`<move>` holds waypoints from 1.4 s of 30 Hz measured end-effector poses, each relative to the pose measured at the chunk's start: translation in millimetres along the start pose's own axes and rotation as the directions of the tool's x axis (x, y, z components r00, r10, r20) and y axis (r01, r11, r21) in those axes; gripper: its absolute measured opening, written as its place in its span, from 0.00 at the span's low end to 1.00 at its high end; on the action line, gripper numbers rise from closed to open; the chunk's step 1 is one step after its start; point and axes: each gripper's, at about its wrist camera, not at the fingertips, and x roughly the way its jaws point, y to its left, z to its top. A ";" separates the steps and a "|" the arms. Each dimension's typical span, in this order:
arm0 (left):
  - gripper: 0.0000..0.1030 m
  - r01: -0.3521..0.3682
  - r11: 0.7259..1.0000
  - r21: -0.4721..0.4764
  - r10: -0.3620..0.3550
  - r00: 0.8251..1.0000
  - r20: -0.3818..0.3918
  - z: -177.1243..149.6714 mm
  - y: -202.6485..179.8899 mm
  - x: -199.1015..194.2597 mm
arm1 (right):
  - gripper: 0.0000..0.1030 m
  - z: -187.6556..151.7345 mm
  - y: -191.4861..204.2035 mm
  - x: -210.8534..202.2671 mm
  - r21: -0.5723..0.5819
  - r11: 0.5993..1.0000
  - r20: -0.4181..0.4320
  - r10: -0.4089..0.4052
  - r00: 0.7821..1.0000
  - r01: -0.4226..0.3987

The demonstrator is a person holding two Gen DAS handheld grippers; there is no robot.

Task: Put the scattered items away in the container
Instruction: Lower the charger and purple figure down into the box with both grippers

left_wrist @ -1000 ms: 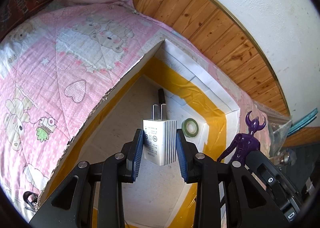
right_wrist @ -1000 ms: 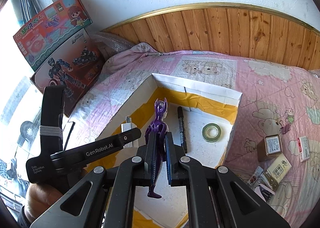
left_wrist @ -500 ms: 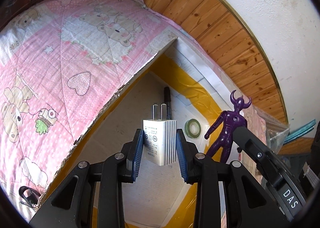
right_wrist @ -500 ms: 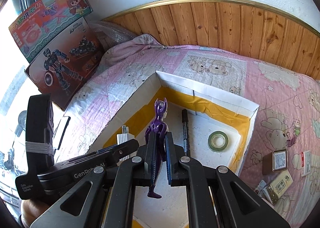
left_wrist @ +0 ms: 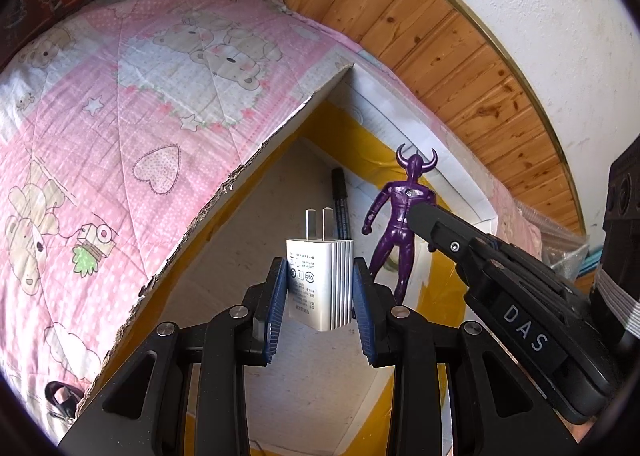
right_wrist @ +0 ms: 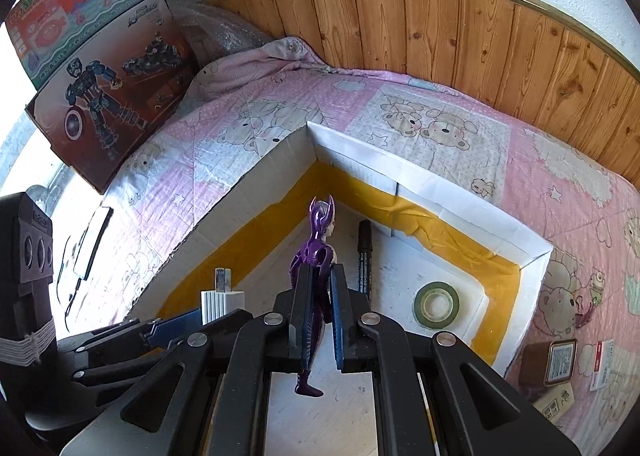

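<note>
1. Container (right_wrist: 400, 171): the white cardboard box with yellow tape along its inner walls fills the middle of both views, sitting on the pink bear-print bed (right_wrist: 540, 159). A black marker (right_wrist: 364, 256) and a green tape roll (right_wrist: 436, 302) already lie on its floor.
2. Left gripper (left_wrist: 320, 288), lower centre of its own view: fingers partly apart and clamped on the sides of a white charger plug (left_wrist: 318, 280), prongs up, hanging over the box floor.
3. Right gripper (right_wrist: 318, 312), lower centre of its view: fingers nearly closed, pinching a purple horned figure (right_wrist: 316, 252) at the waist, also above the box.
4. Looks like the drop-off step to me. Next move calls for lowering both a bit, then letting go clear of the marker and roll.
5. More small boxes and packets (right_wrist: 560, 360) wait on the bed at lower right, so not done.
6. Hard to tell: how far either item is off the floor, and the box's near wall is cut off behind the grippers.
</note>
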 end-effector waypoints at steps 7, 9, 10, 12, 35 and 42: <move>0.32 0.005 1.000 0.019 -0.005 1.000 -0.022 1.3 -2.2 7.8 | 0.09 11.9 3.2 20.6 -0.026 1.000 -0.030 -0.007 1.000 0.006; 0.32 0.012 1.000 0.024 -0.011 0.999 -0.032 1.9 -2.9 11.3 | 0.09 14.6 5.4 25.4 -0.033 0.999 -0.037 -0.006 0.999 0.005; 0.32 0.015 1.000 0.024 -0.014 0.999 -0.038 2.4 -2.9 13.1 | 0.09 16.0 6.5 27.9 -0.038 0.999 -0.042 -0.004 0.999 0.003; 0.32 0.023 0.999 0.025 -0.022 0.998 -0.054 3.1 -3.2 17.2 | 0.09 18.4 8.9 32.4 -0.049 0.999 -0.050 -0.003 0.999 0.000; 0.32 -0.008 1.000 -0.028 0.004 0.991 -0.131 6.6 -5.2 39.6 | 0.09 42.0 2.6 80.8 -0.054 0.998 -0.146 0.019 0.989 -0.028; 0.32 -0.046 0.998 -0.042 0.040 0.990 -0.136 8.6 -8.4 45.8 | 0.09 44.6 1.7 95.0 -0.066 0.998 -0.189 0.012 0.982 -0.025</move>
